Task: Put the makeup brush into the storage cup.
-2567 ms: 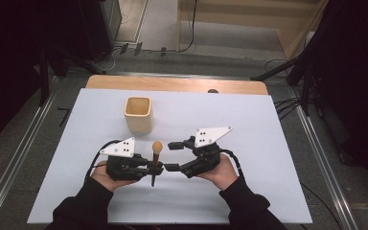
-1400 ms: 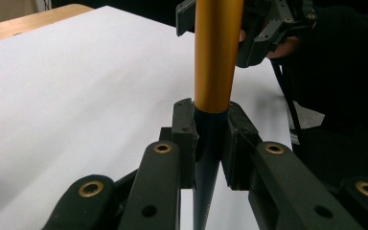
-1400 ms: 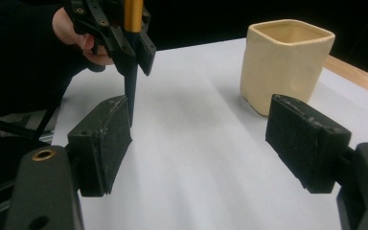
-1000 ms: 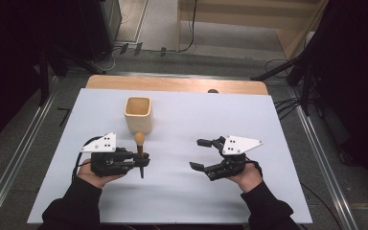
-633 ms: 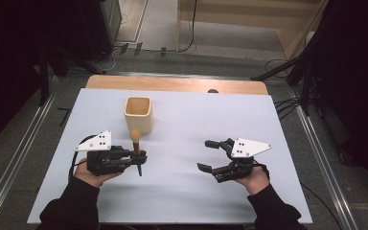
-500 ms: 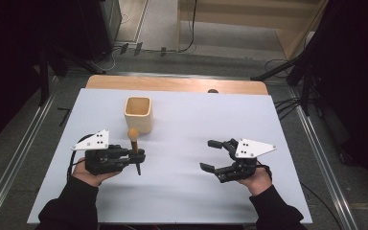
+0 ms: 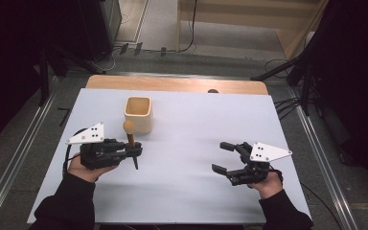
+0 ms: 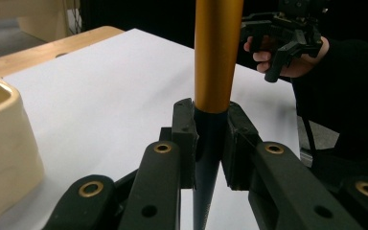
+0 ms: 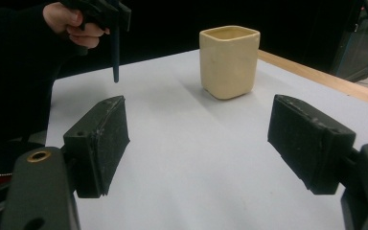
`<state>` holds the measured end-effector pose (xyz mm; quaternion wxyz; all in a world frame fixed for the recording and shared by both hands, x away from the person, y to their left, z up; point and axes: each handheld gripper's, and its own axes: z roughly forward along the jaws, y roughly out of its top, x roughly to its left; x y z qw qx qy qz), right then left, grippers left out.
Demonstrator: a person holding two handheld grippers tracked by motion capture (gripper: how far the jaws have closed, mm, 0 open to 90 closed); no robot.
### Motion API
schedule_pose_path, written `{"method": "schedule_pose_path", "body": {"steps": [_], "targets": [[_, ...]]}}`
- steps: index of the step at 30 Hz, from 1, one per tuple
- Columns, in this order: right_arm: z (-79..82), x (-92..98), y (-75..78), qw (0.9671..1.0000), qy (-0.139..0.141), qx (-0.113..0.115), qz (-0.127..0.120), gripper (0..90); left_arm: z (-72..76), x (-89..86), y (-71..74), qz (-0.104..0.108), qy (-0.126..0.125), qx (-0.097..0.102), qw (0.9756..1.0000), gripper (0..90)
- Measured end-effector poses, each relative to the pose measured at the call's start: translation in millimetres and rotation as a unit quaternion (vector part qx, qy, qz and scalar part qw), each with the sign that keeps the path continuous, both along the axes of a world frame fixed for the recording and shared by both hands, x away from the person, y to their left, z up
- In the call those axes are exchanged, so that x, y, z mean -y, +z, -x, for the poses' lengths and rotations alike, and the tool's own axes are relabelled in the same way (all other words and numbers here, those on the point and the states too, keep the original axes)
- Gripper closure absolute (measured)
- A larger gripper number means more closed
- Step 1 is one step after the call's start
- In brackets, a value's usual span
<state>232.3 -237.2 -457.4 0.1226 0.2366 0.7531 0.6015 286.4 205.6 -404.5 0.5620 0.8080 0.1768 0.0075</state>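
The pen (image 7: 132,146) has a dark tapered lower part and a shiny golden-orange upper barrel topped by a rounded end. It stands nearly upright left of centre in the high view, clamped at its dark section by the left tongs (image 7: 135,152), just in front of the cream square cup (image 7: 138,114) on the white bench (image 7: 191,129). The left gripper view shows the pads (image 8: 184,139) pressing the barrel close up. The right tongs (image 7: 224,157), lower right, stand wide with nothing between them; the right gripper view shows the pen's tip hanging above the bench.
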Motion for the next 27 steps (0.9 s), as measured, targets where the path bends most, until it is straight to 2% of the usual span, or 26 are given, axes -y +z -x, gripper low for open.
{"method": "schedule_pose_path", "body": {"steps": [5,10,18,22,27], "targets": [[3.6,7.9,-1.3,0.9999,-0.01,-0.002,0.003,22.7,-3.5,-3.1,4.7,0.003,0.002,-0.002,1.0,78.9],[6.8,13.9,-1.3,0.9998,-0.02,-0.002,-0.002,22.7,-7.6,-4.9,9.9,-0.006,0.005,0.001,1.0,79.0],[8.6,15.3,-2.7,0.9998,-0.022,-0.002,0.001,22.7,-18.7,-6.3,19.5,-0.014,0.018,0.0,0.9997,79.0],[7.9,16.2,-2.9,0.9997,-0.022,-0.002,-0.005,22.7,-25.1,-6.0,28.9,-0.021,0.021,0.008,0.9995,79.0],[8.0,16.1,-3.0,0.9997,-0.02,-0.003,-0.01,22.7,-38.8,-7.9,43.0,-0.016,0.034,0.014,0.9992,79.0]]}}
